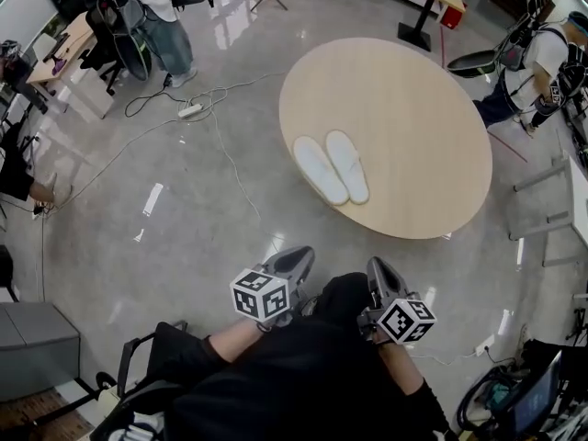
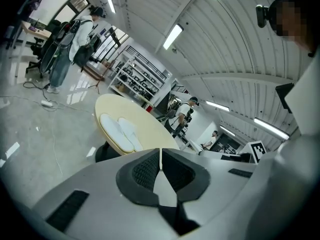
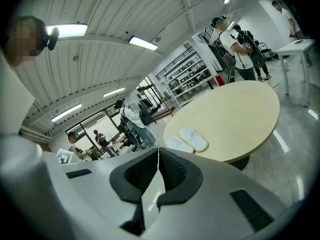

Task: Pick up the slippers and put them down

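**Head view.** A round, pale wooden table [image 1: 413, 90] stands on the grey polished floor [image 1: 184, 237], ahead of the operator. The slippers [image 1: 322, 171], a white pair, lie side by side and touching on the near left part of the tabletop, soles down, close to its edge. The left gripper [image 1: 299, 255] and the right gripper [image 1: 378, 268] are held close to the operator's body, both near of the table and well apart from the slippers, each pointing towards the table. Neither carries anything. A power strip [image 1: 190, 110] with its cable lies on the floor to the far left. A person [image 1: 158, 12] stands at the far left and another person [image 1: 542, 58] at the far right.

**Left gripper view.** The fingers [image 2: 145, 169] are clenched, the two dark pads meeting along one seam with nothing between them. Beyond the tips lie the slippers [image 2: 111, 129] on the near end of the table [image 2: 150, 129], well apart from the gripper. Shelving [image 2: 137, 76] lines the far wall.

**Right gripper view.** The fingers [image 3: 172, 171] are likewise clenched on nothing, pad against pad. The slippers [image 3: 194, 138] rest on the near left edge of the table [image 3: 240, 111], well ahead of the tips. Several people stand on the far side of the room.
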